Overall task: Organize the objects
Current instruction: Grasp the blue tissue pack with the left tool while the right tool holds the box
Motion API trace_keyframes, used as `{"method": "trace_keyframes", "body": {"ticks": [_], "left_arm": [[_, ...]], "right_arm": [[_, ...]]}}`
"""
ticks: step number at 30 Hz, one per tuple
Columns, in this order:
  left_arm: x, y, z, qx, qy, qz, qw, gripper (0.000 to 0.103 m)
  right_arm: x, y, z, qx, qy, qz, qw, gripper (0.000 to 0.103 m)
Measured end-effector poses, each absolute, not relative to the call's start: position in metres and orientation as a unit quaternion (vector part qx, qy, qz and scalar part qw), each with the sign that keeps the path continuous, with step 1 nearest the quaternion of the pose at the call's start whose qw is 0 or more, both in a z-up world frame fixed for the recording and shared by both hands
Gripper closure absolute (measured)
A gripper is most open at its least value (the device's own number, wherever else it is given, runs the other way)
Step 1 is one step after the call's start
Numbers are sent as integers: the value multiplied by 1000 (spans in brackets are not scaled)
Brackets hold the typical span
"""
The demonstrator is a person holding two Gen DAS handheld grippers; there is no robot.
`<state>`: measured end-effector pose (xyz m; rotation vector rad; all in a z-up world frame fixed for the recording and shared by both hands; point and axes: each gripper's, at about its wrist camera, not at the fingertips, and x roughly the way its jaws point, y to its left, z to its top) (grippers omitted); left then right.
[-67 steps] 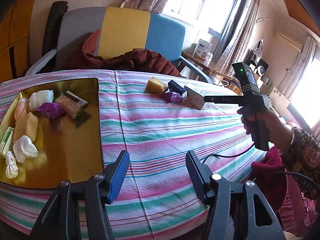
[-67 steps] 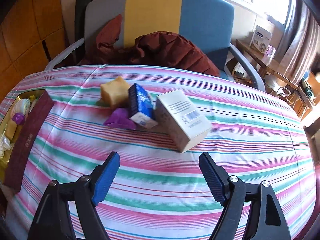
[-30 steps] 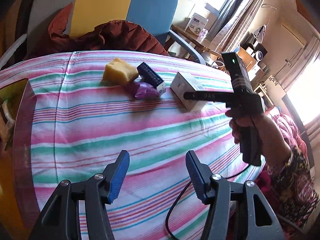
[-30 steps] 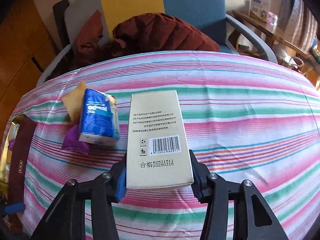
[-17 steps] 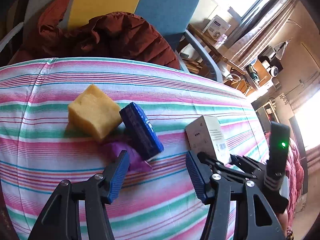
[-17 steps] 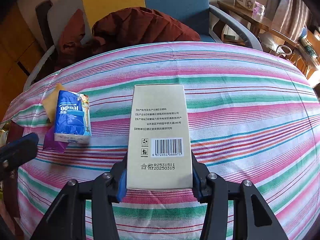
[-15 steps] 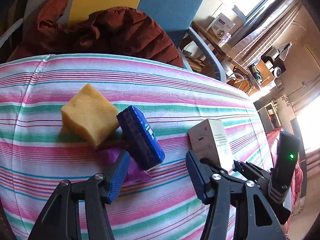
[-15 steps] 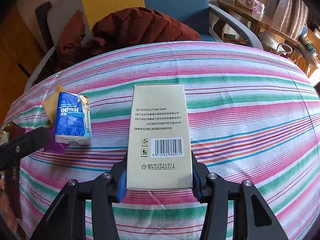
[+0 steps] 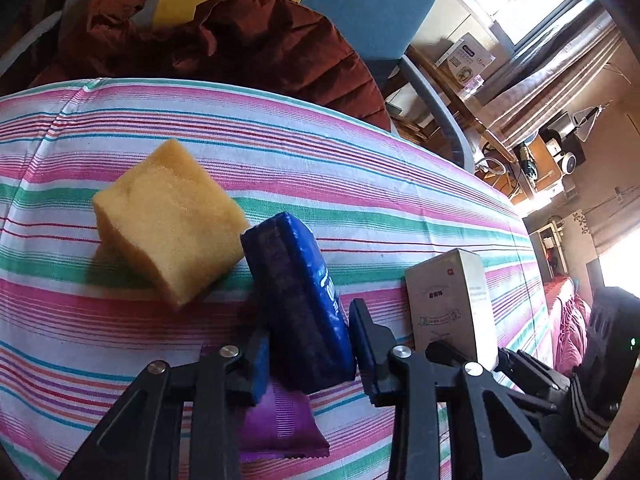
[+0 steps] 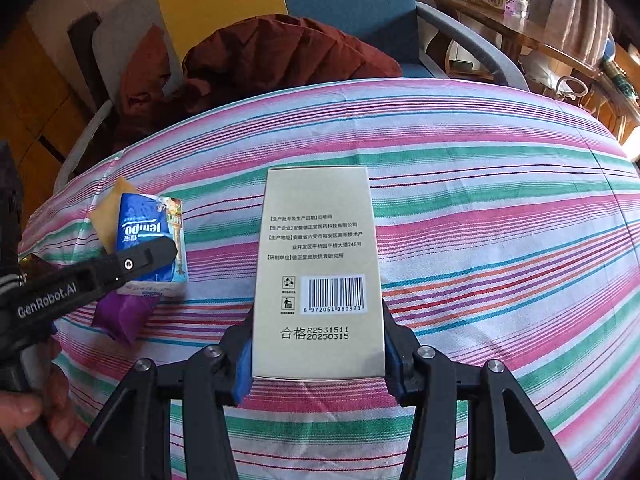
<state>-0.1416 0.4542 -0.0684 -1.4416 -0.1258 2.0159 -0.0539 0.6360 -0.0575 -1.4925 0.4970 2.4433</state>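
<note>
My left gripper (image 9: 308, 354) is shut on a blue tissue pack (image 9: 298, 300) that stands on edge on the striped tablecloth (image 9: 360, 184). A yellow sponge (image 9: 168, 220) lies just left of the pack, and a purple wrapper (image 9: 280, 428) lies under it. My right gripper (image 10: 318, 364) is shut on a beige box (image 10: 318, 268) with a barcode. In the right wrist view the tissue pack (image 10: 150, 232) sits at left with the left gripper's finger (image 10: 132, 262) across it, above the purple wrapper (image 10: 122, 314). The box (image 9: 446, 300) also shows in the left wrist view.
An armchair (image 10: 344, 4) with a dark red jacket (image 10: 280, 52) stands behind the table. A side table (image 10: 520, 28) with a white carton is at the back right. The tablecloth (image 10: 500, 220) stretches to the right of the box.
My left gripper has moved in onto the blue tissue pack and shut on it. My right gripper keeps its hold on the beige box, which has hardly moved.
</note>
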Motion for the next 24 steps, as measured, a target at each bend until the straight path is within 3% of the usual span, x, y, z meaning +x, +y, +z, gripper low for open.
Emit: {"method": "trace_keyframes", "body": {"ticks": [18,20,24], "left_arm": [[-92,394,-46,-497,-25,789,360,78],[-100,400,-48,-508,-36,784,355,77],[-115,416,-49,-523,-17,791,318,58]], "right_arm": [[-52,629,-58,-500,170,840,123,53],[-51,629,-59,-500,170,840,123,53],[-51,630,-60,-499,178,839,122,52]]}}
